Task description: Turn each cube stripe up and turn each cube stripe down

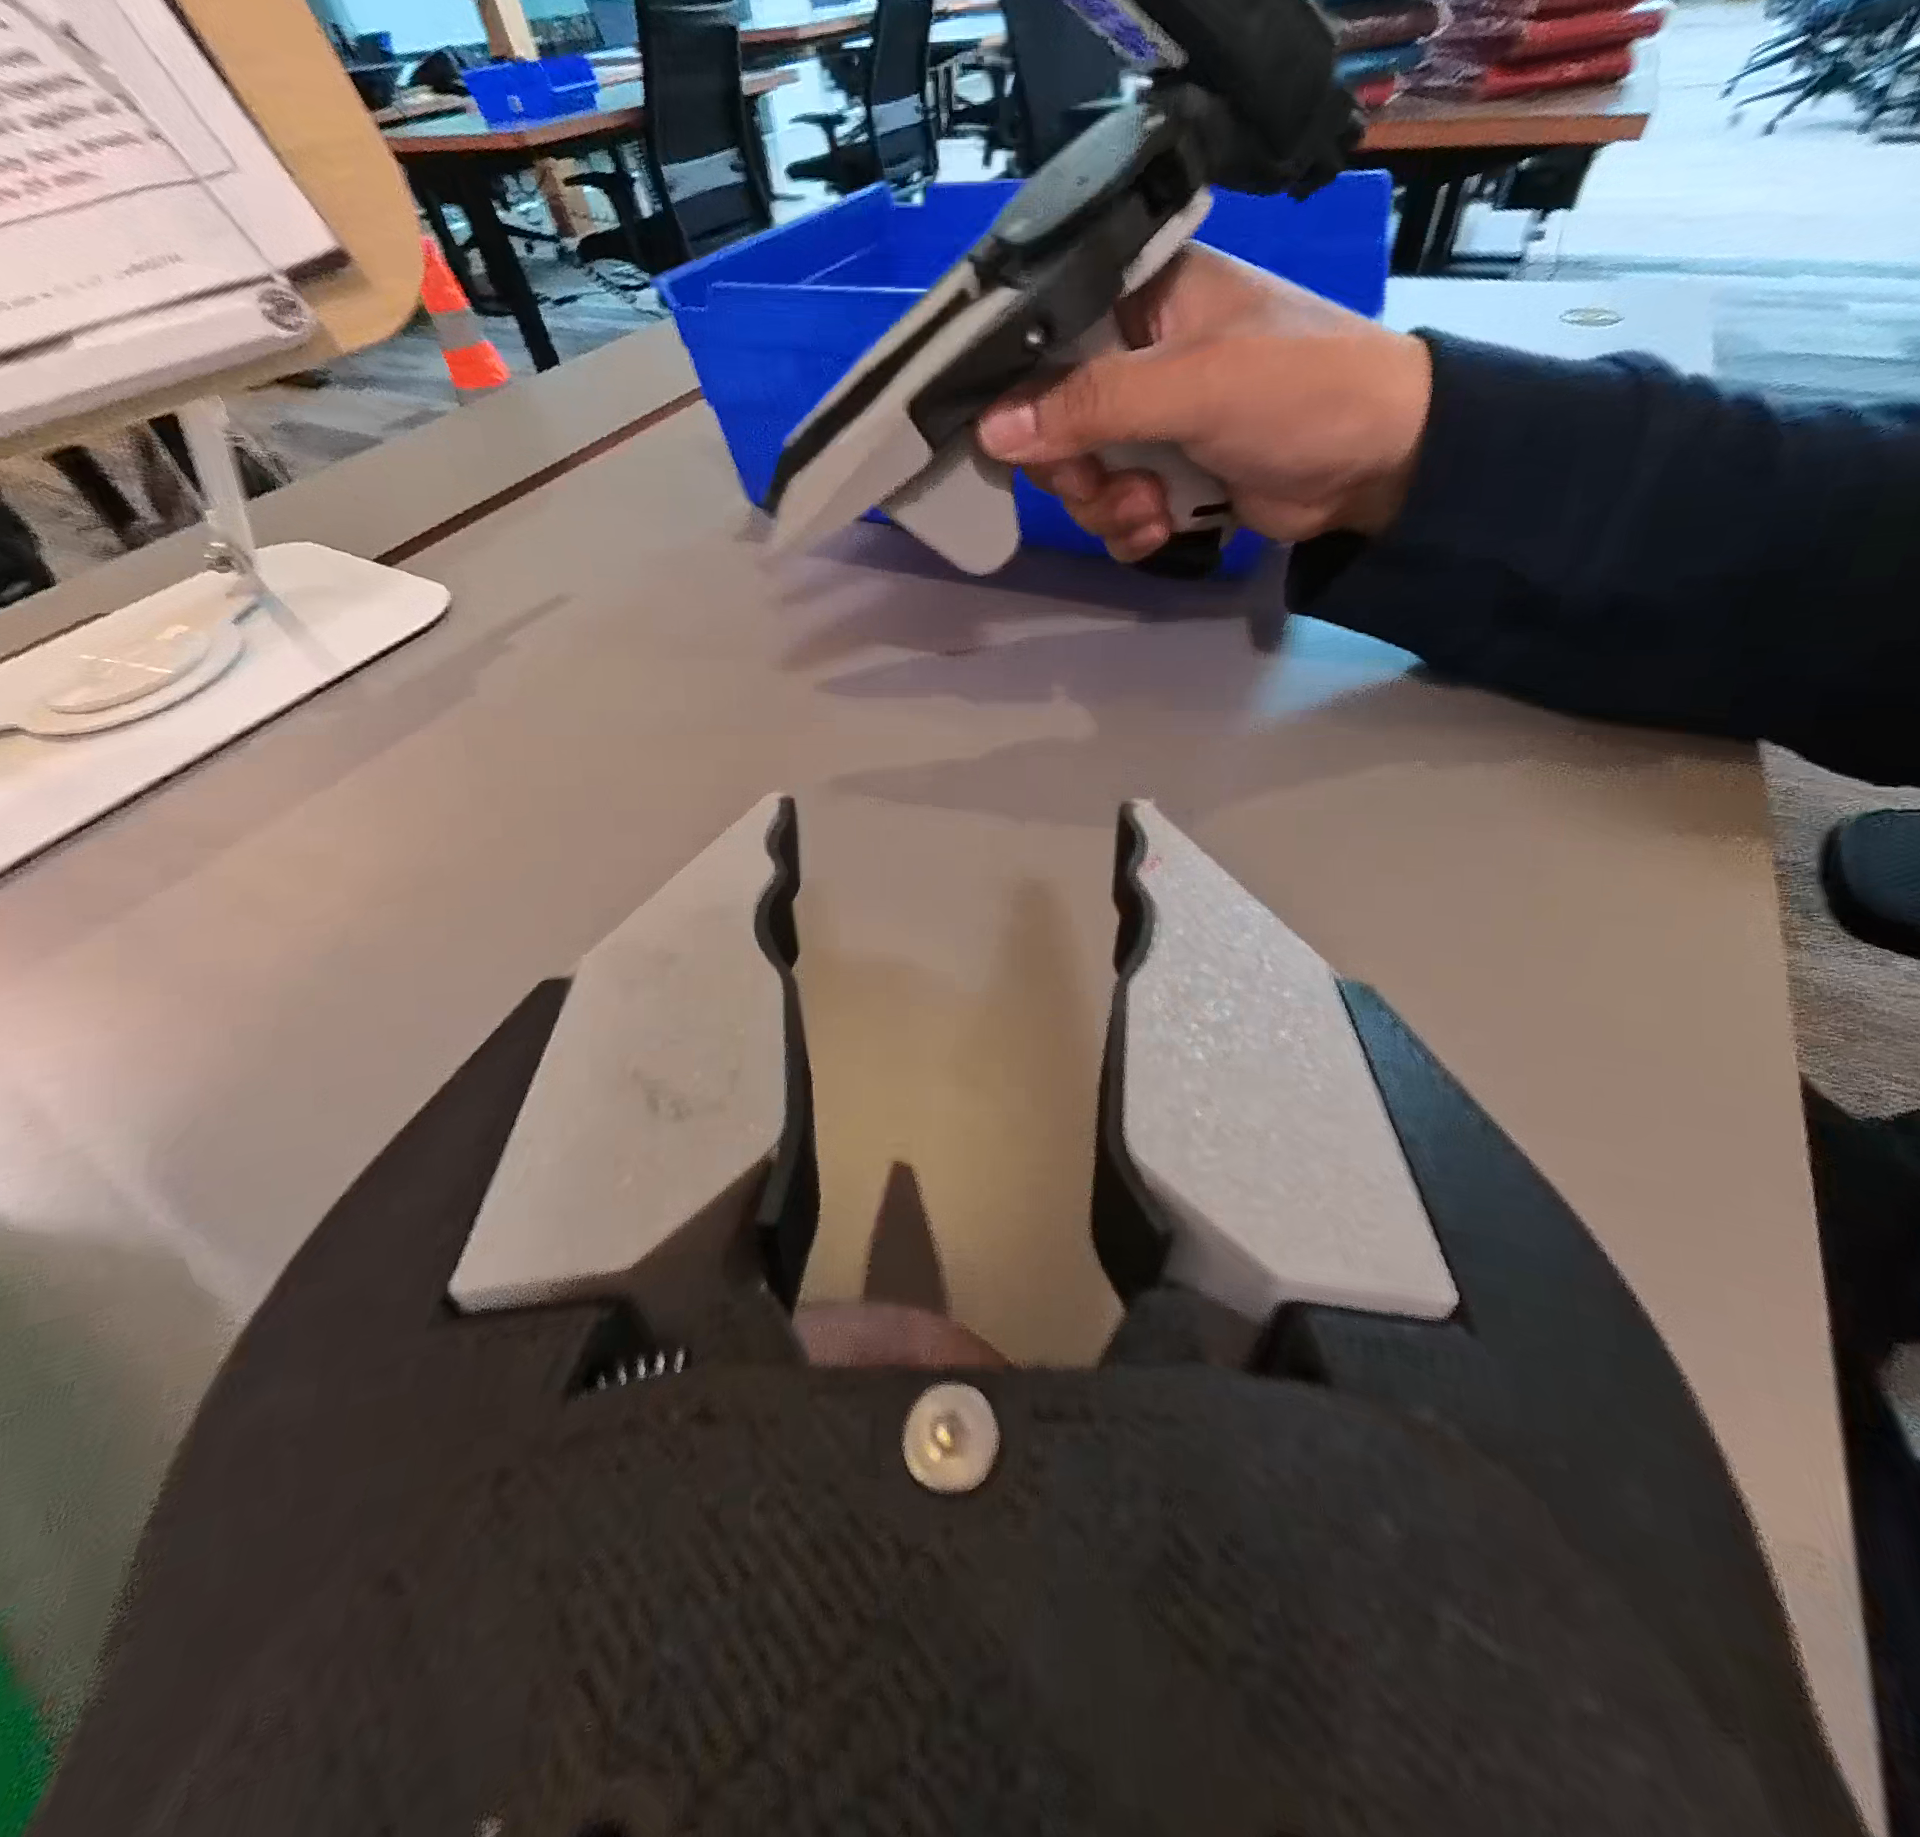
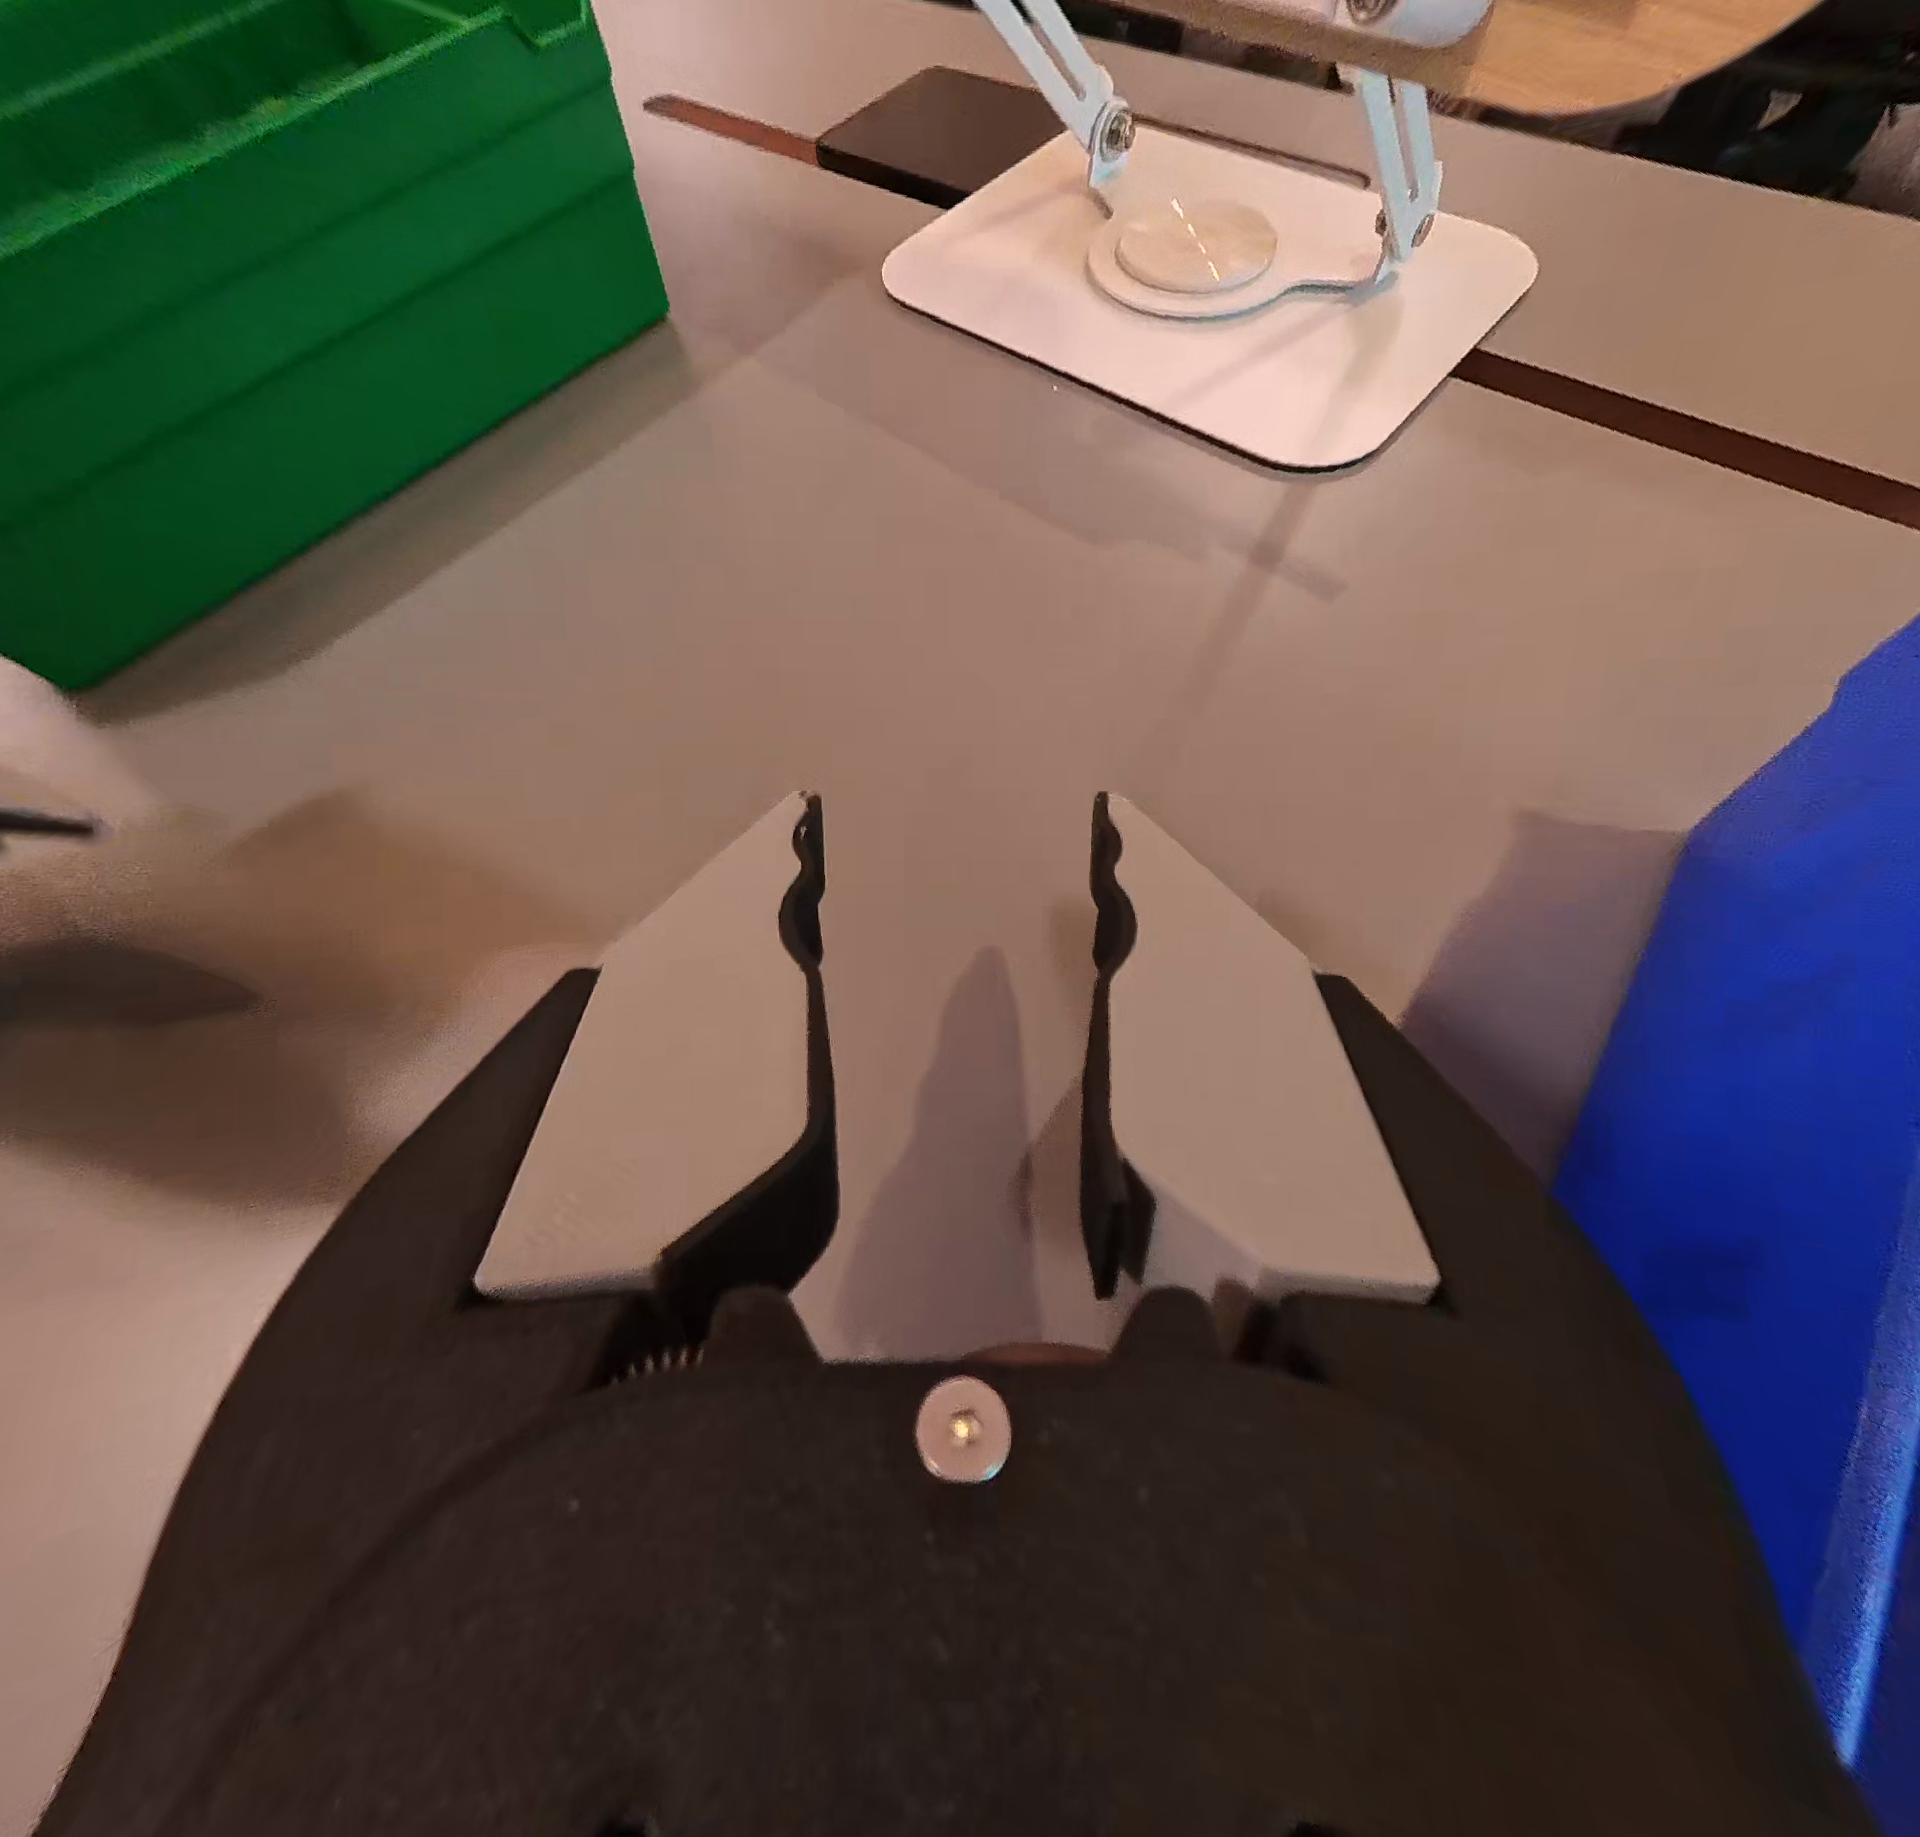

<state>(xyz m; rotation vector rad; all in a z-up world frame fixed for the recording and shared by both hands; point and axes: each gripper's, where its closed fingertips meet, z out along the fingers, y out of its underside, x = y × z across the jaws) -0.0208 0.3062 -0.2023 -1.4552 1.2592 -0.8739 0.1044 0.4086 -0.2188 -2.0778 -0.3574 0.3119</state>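
Note:
No cube shows in either view. My left gripper [image 1: 956, 821] is open and empty, low over the bare grey table [image 1: 540, 852]. My right gripper [image 2: 956, 811] is open and empty above the same table [image 2: 831, 592]. In the left wrist view the right gripper [image 1: 805, 504] shows farther off, held by a hand in a dark sleeve, tilted down toward the table in front of the blue bin [image 1: 821, 333].
A green divided bin [image 2: 312, 260] stands at the far left in the right wrist view. The blue bin's wall [image 2: 1766, 1112] is close on the right. A white stand's base [image 2: 1226, 333] sits ahead, and it also shows at the left [image 1: 208, 644]. Office chairs and desks lie beyond.

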